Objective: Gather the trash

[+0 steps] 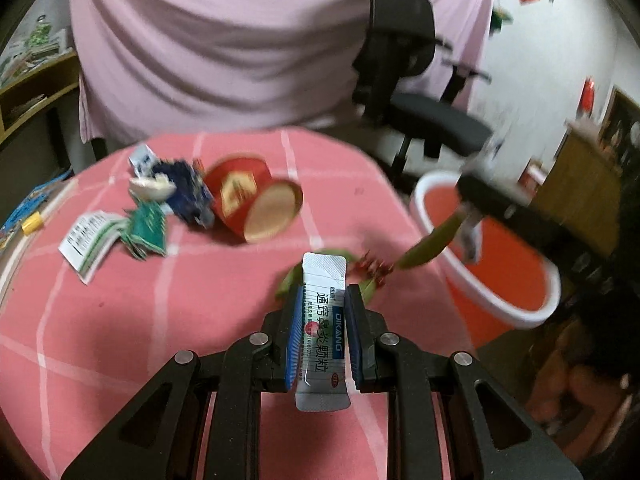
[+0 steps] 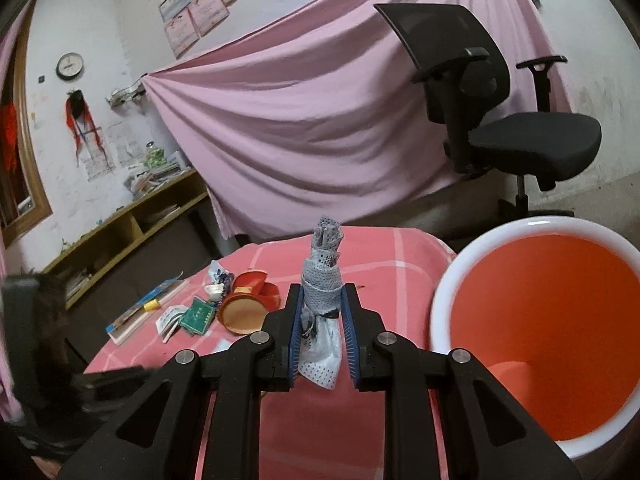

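My left gripper (image 1: 323,300) is shut on a white and blue medicine sachet (image 1: 323,320), held upright above the pink checked tablecloth (image 1: 120,340). My right gripper (image 2: 323,296) is shut on a crumpled silver wrapper (image 2: 323,284), held above the table's right side beside the orange bin (image 2: 560,340). The bin also shows in the left wrist view (image 1: 500,264) at the table's right edge, with the right gripper blurred over it. A pile of trash lies on the far left of the table: a tipped red paper cup (image 1: 256,200), a blue wrapper (image 1: 188,192), a green packet (image 1: 148,232), a folded leaflet (image 1: 92,240).
Green leaves and red bits (image 1: 372,268) lie just beyond the sachet. A black office chair (image 2: 500,120) stands behind the table against a pink drape (image 2: 300,120). A wooden shelf (image 2: 120,232) runs along the left wall. A booklet and pen (image 2: 144,308) lie at the table's left edge.
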`<state>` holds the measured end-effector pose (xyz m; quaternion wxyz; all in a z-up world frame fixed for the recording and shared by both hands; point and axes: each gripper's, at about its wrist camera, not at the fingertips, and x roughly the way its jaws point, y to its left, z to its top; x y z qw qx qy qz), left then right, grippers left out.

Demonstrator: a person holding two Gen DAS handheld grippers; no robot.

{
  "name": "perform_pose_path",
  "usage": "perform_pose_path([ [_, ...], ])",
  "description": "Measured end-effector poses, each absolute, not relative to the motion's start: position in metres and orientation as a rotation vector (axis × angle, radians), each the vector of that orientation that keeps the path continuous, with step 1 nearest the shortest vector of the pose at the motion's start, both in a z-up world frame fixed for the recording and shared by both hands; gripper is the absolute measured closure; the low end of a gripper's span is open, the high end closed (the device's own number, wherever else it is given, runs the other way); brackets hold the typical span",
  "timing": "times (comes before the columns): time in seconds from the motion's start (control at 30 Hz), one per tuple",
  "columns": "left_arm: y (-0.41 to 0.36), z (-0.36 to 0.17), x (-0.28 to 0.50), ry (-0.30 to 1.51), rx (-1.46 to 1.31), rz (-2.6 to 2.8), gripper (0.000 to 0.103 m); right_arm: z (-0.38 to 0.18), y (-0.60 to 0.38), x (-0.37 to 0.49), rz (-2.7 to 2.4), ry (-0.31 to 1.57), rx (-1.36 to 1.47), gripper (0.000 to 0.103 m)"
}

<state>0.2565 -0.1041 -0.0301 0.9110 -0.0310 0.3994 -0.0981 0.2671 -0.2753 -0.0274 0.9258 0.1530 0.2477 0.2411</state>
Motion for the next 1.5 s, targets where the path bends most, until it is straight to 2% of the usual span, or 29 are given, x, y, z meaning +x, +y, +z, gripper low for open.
perform_pose_path([
  [0.1,-0.106,-0.039,0.263,0.863,-0.058,-0.193,0.086,-0.028,-0.284,0.270,0.485,0.510,0.345,0.085],
  [0.2,-0.107,-0.041,0.266,0.885,-0.053,-0.184,0.093,-0.027,-0.291,0.272,0.478,0.499,0.359,0.085],
  [0.3,-0.110,-0.039,0.267,0.888,-0.042,-0.180,0.093,-0.026,-0.297,0.272,0.459,0.488,0.361,0.085],
  [0.6,-0.107,-0.022,0.255,0.791,-0.053,-0.218,0.101,-0.020,-0.316,0.268,0.413,0.428,0.370,0.085],
  [0.93,-0.132,-0.008,0.258,0.719,-0.049,-0.275,0.101,-0.024,-0.329,0.268,0.366,0.435,0.393,0.084],
  [0.97,-0.133,-0.008,0.259,0.719,-0.052,-0.281,0.101,-0.025,-0.332,0.269,0.337,0.439,0.399,0.082],
  [1.0,-0.134,-0.008,0.260,0.719,-0.055,-0.287,0.101,-0.027,-0.334,0.269,0.317,0.444,0.399,0.070],
  [1.03,-0.136,-0.008,0.261,0.720,-0.055,-0.288,0.101,-0.029,-0.337,0.270,0.284,0.456,0.402,0.053],
  [1.07,-0.136,-0.009,0.262,0.722,-0.053,-0.284,0.101,-0.032,-0.341,0.271,0.265,0.464,0.414,0.047],
  [1.27,-0.120,-0.014,0.254,0.736,-0.054,-0.264,0.098,-0.040,-0.353,0.274,0.200,0.502,0.426,0.044],
  [1.4,-0.105,-0.019,0.246,0.750,-0.079,-0.255,0.074,-0.040,-0.353,0.272,0.179,0.506,0.406,0.033],
  [1.5,-0.092,-0.018,0.241,0.748,-0.122,-0.248,0.072,-0.039,-0.349,0.271,0.175,0.504,0.379,0.028],
])
